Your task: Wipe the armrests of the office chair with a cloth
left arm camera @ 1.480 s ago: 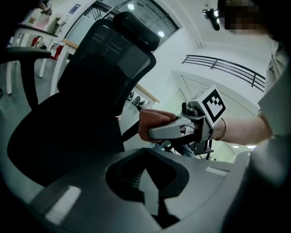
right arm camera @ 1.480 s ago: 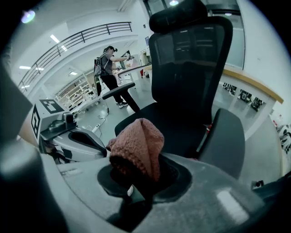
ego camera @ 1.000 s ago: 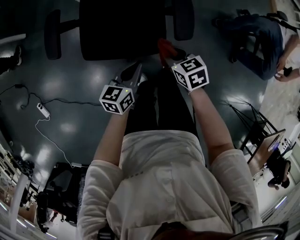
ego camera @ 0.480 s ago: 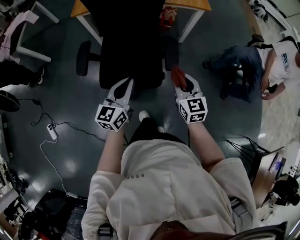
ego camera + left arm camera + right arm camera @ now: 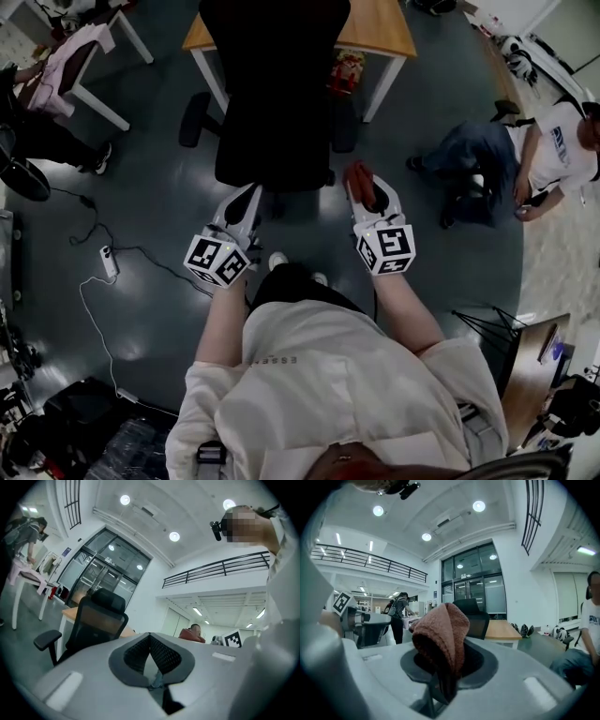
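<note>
Currently the right gripper (image 5: 367, 189) pinches a bunched reddish-brown cloth (image 5: 357, 174) in its jaws, just short of the black office chair (image 5: 272, 84); the left gripper (image 5: 250, 192) has its jaws pressed together on nothing. Dragging along the nearer armrest (image 5: 343, 122) could tug the cloth free of the jaws, or push the unbraced chair away.

A large open office hall: a black office chair (image 5: 272, 94) at a wooden table (image 5: 380, 28), a dark polished floor (image 5: 159, 206) with a power strip (image 5: 109, 262), tall glass doors (image 5: 473, 581), a mezzanine railing (image 5: 220, 568) and round ceiling lights (image 5: 174, 536)
</note>
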A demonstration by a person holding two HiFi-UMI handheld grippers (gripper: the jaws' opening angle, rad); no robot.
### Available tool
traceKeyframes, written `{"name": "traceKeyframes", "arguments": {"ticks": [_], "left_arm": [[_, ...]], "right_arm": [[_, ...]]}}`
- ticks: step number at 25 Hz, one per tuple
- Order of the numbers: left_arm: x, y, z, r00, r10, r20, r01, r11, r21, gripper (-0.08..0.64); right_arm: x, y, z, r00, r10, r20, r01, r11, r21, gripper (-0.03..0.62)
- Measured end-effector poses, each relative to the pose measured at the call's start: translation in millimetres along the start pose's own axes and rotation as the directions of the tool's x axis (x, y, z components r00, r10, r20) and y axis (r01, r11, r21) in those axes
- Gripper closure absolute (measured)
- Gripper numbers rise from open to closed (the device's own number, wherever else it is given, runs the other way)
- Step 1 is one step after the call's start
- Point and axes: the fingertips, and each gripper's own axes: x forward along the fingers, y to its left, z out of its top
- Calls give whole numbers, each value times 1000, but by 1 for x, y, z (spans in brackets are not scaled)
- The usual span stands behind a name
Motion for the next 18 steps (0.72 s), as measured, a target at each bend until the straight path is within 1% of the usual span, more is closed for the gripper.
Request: {"name": "traceKeyframes", "arguments": {"ticks": [2, 5, 9, 14, 16, 18], "left_arm": [[-14, -3, 13, 1000, 7, 24, -8, 1000, 19, 546], [-37, -2, 22, 999, 13, 47, -13, 1000, 15, 546], [-77, 8, 20, 1000, -7, 11, 7, 1000, 17, 546], [-139, 32, 18, 999, -2, -32, 4, 999, 39, 546], [-166, 36, 18, 999, -6, -40, 8, 999, 43, 546], [-192, 39, 17, 999, -11, -52, 14, 998, 57, 547]], "right_arm": [[-13, 7, -1, 1000, -25, 3, 25, 1000, 2, 526], [-28, 25, -9, 999, -51, -16, 51, 999, -15, 526], [-41, 63, -16, 996, -83, -42, 82, 996, -21, 526], [-55, 127, -26, 990, -133, -43, 134, 991, 26, 526], [-64, 157, -32, 989, -141, -41, 143, 988, 52, 525], [-74, 187, -37, 989, -138, -45, 141, 988, 60, 525]]}}
